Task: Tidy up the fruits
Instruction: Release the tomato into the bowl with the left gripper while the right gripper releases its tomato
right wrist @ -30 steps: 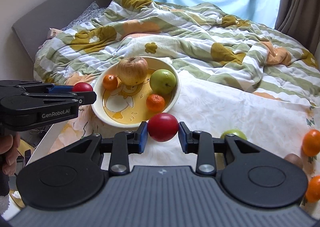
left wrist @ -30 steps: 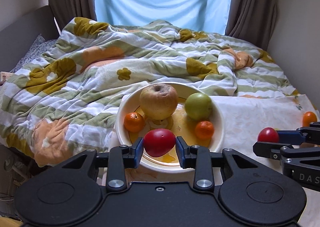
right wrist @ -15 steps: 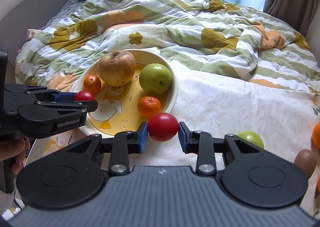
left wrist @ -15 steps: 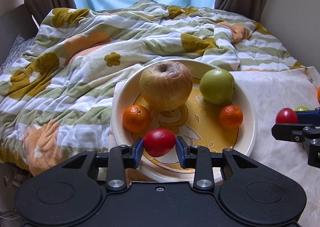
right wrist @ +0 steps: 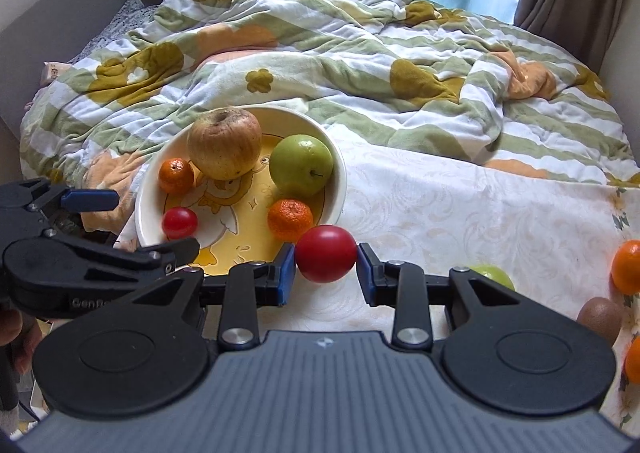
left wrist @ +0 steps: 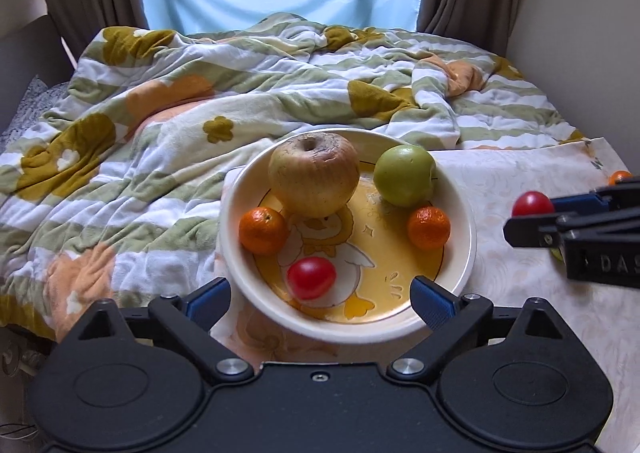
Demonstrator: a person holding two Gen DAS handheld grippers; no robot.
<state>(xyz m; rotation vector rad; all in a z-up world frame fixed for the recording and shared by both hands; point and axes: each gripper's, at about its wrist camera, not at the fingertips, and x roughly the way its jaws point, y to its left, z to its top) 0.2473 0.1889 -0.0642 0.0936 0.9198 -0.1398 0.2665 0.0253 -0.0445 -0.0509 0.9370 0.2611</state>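
Jaws of our left gripper (left wrist: 320,295) have just been opening and now stand wide, nothing pressed between them; the small red fruit (left wrist: 311,278) lies free in the bowl (left wrist: 466,253), just beyond them. Our right gripper (right wrist: 326,267) grips a larger red fruit (right wrist: 326,253), which hangs just outside the bowl's near right rim, so the bowl lies ahead and to the left of it. We judge the right hand nearer the next drop. Farther in sit two mandarins, a green apple (right wrist: 301,170) and a big russet apple (right wrist: 225,143).
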